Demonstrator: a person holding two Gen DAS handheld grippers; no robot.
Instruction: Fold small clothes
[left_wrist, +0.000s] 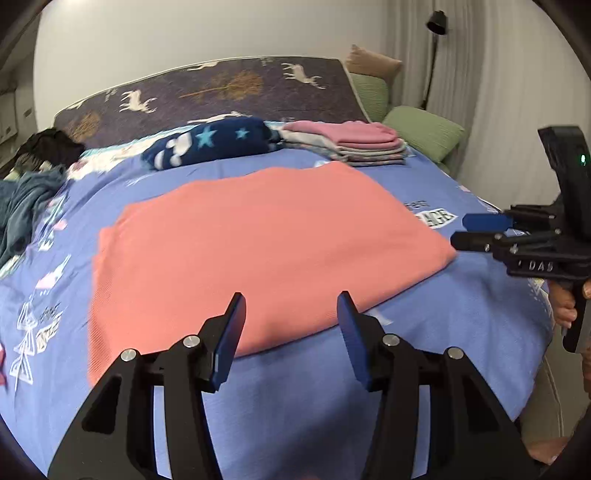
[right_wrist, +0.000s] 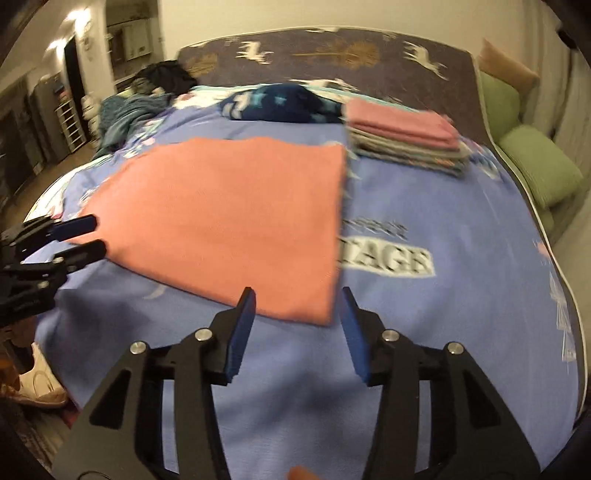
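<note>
A salmon-pink cloth (left_wrist: 258, 243) lies flat as a folded rectangle on the blue bedspread (left_wrist: 295, 398); it also shows in the right wrist view (right_wrist: 229, 218). My left gripper (left_wrist: 291, 299) is open and empty, hovering just in front of the cloth's near edge. My right gripper (right_wrist: 297, 295) is open and empty at the cloth's near right corner. In the left wrist view the right gripper (left_wrist: 476, 230) sits beside the cloth's right corner. In the right wrist view the left gripper (right_wrist: 88, 236) sits at the cloth's left edge.
A stack of folded clothes (left_wrist: 354, 146) with a pink one on top lies at the back right, also in the right wrist view (right_wrist: 406, 136). A navy star blanket (left_wrist: 210, 146), a teal heap (left_wrist: 26, 206) at left, and green pillows (left_wrist: 424, 131) at right.
</note>
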